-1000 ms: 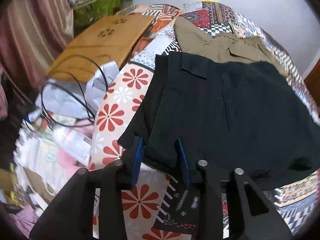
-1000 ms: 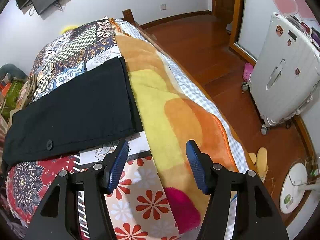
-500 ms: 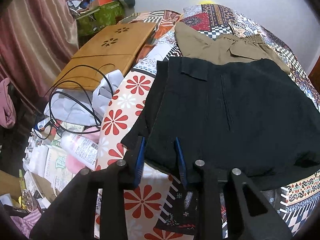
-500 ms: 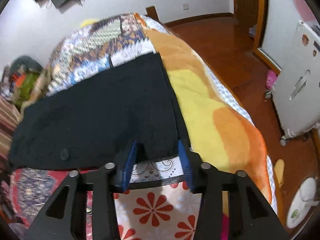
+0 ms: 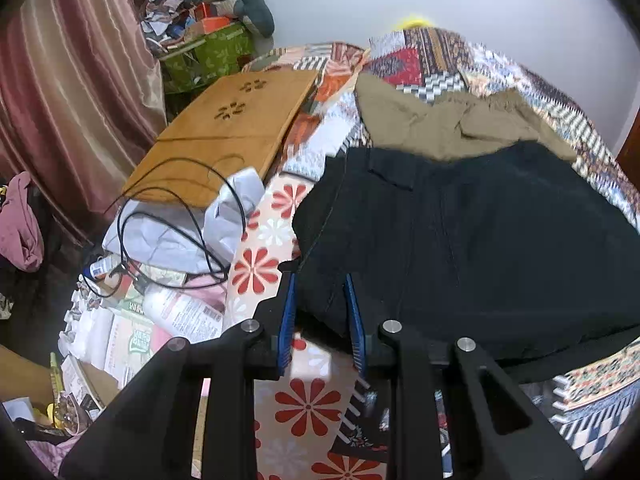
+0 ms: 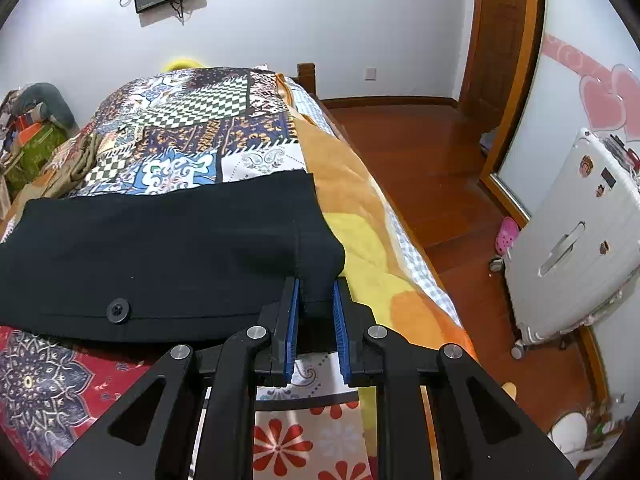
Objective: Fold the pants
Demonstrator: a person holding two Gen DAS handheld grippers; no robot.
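Black pants (image 5: 472, 236) lie across the patterned bed. My left gripper (image 5: 320, 300) is shut on their near left corner, and the fabric there is lifted off the quilt. In the right wrist view the same black pants (image 6: 160, 256) spread to the left, with a black button (image 6: 118, 311) near the front edge. My right gripper (image 6: 316, 304) is shut on the pants' near right corner, which bunches between the blue pads (image 6: 291, 320).
Olive-brown pants (image 5: 448, 124) lie behind the black pair. A wooden board (image 5: 224, 136), black cables (image 5: 168, 216) and clutter sit left of the bed. A white suitcase (image 6: 576, 248) stands on the wooden floor (image 6: 420, 148) to the right. An orange-yellow blanket (image 6: 372, 248) covers the bed's right edge.
My right gripper moved in from the open position and shut on the pants' right corner. My left gripper kept its hold and lifted its corner.
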